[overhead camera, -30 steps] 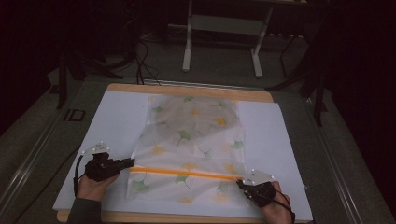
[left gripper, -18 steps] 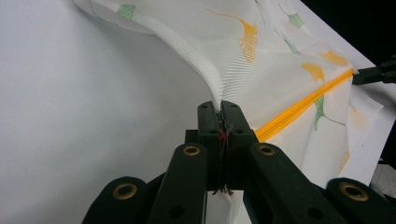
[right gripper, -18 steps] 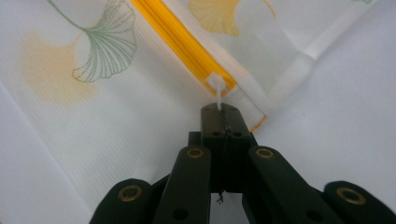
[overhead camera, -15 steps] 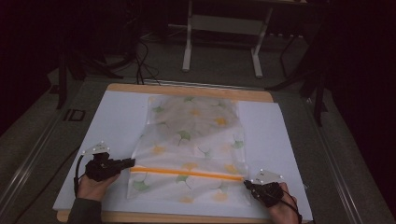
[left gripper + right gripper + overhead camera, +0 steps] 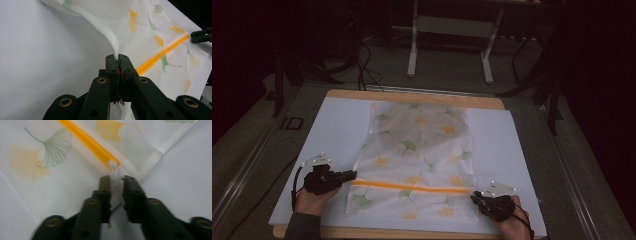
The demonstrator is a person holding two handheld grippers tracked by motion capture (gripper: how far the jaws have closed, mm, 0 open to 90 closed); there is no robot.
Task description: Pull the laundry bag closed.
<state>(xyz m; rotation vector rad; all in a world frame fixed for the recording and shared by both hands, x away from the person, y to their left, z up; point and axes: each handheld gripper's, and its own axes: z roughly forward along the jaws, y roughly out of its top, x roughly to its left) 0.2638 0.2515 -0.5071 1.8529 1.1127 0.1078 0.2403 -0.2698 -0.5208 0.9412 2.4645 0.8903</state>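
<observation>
A white mesh bag [image 5: 417, 150] printed with green and orange leaves lies flat on a white board [image 5: 337, 130]. An orange zipper [image 5: 412, 187] runs across its near part. My left gripper [image 5: 352, 175] is shut on the bag's left edge, and the mesh [image 5: 140, 32] rises into a fold at its tips [image 5: 117, 57]. My right gripper [image 5: 473, 197] sits at the zipper's right end. Its jaws [image 5: 116, 180] stand slightly apart with the white zipper pull [image 5: 113, 171] between them, at the end of the orange zipper [image 5: 85, 141].
The white board rests on a wooden tabletop [image 5: 412, 96] whose edge shows at the far side. Bare board lies left and right of the bag. Beyond the table stand a metal frame [image 5: 452, 30] and floor cables [image 5: 362, 65] in the dark.
My right gripper shifted a little to the right and settled at the zipper's right end. The left gripper and the bag have stayed where they were.
</observation>
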